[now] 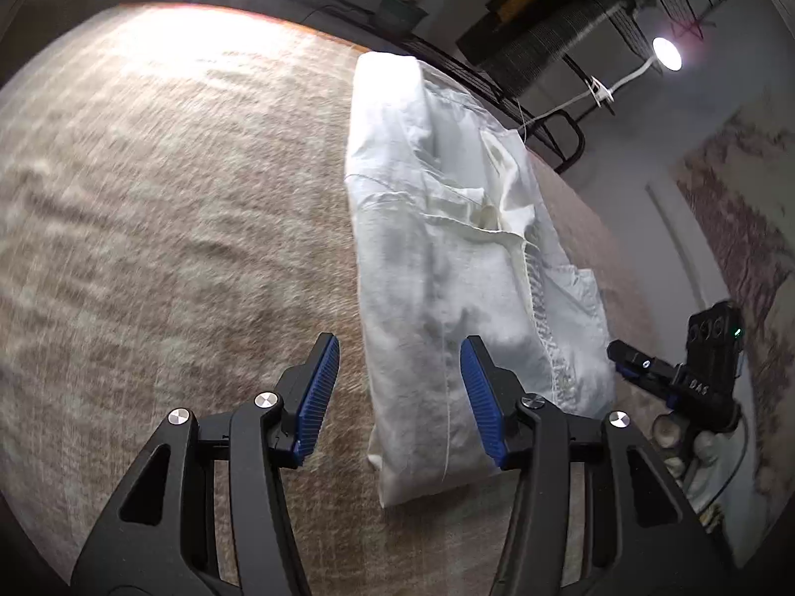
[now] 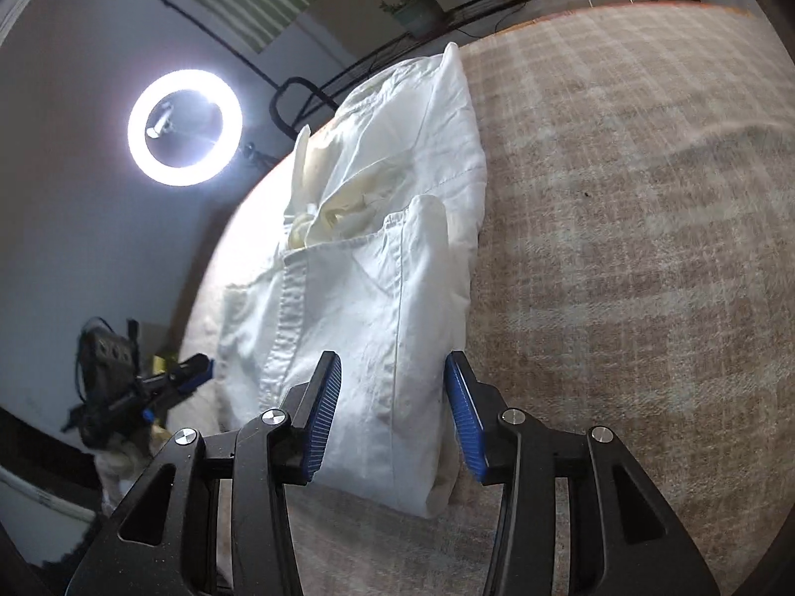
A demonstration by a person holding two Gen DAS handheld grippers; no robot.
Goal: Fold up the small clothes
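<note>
Beige woven carpet covers the surface, with a folded white garment lying near its edge. Beyond glows a ring light. Left gripper and right gripper hover spread, grasping nothing.

Likely home room: carpet, ring light.

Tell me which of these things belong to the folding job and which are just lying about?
For the job:
white garment, folded lengthwise
left gripper, open
right gripper, open
table cloth it lies on

Just about:
ring light
potted plant
metal rack
</note>
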